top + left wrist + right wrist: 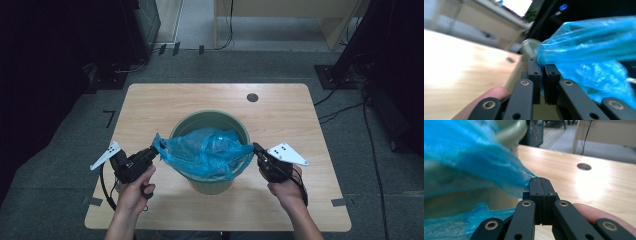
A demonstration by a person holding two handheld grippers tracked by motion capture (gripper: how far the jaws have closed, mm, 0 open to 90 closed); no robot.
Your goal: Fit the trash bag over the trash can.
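Blue plastic bag: thin, crinkled film, set in the mouth of a green bin, stretched sideways across its rim, one edge drawn out to each side. Green bin: round, upright, near the middle of a light wooden table. Left gripper: jaws nearly together, pinching the bag's left edge just outside the rim. Right gripper: jaws fully together, clamping the bag's right edge. Round cable hole: in the tabletop beyond the bin.
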